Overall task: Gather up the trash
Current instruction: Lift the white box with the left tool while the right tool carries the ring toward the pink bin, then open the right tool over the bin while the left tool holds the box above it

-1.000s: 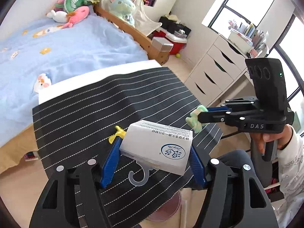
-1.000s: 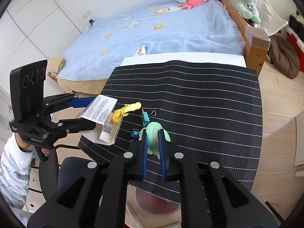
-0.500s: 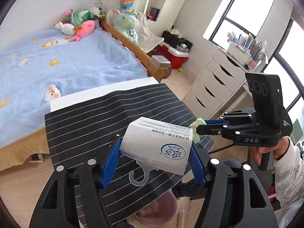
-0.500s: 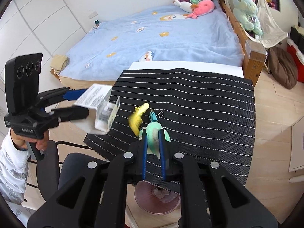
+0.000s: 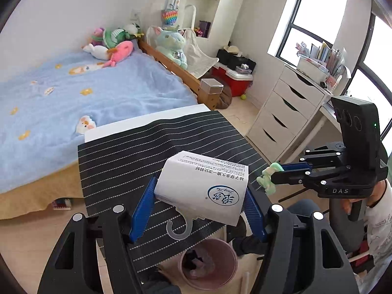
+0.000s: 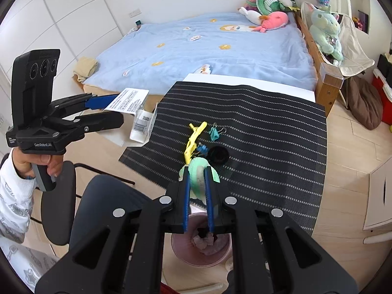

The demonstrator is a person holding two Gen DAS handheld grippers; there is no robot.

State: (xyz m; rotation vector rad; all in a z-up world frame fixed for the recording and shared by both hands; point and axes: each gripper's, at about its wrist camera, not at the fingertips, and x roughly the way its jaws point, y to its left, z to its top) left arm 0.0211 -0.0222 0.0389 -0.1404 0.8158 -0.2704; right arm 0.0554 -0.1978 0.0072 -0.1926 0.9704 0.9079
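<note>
You are mid-carry with a piece of trash in each tool, so the step in hand looks like the drop into the pink bin (image 5: 207,264), which stands on the floor just off the near edge of the table (image 6: 245,83).

Your left gripper (image 5: 199,202) has its blue pads spread wide and pressed against the two sides of the white package (image 5: 203,187). You hold it in the air above the near edge of the striped mat (image 5: 127,156), with the bin's mouth a little nearer to you and below. Your right gripper (image 6: 198,183) is nearly closed, pinching the green wad (image 6: 199,175) over the same near edge, the bin directly beneath its body.

Next you likely need to bring each load squarely over the bin's mouth and open the pads, one tool at a time so they do not crowd each other.

The package is a flat white card sleeve with black print, a round blue logo and a clear plastic hanger hook at its near end; it seems light and empty. The wad is soft, pale green and crumpled
</note>
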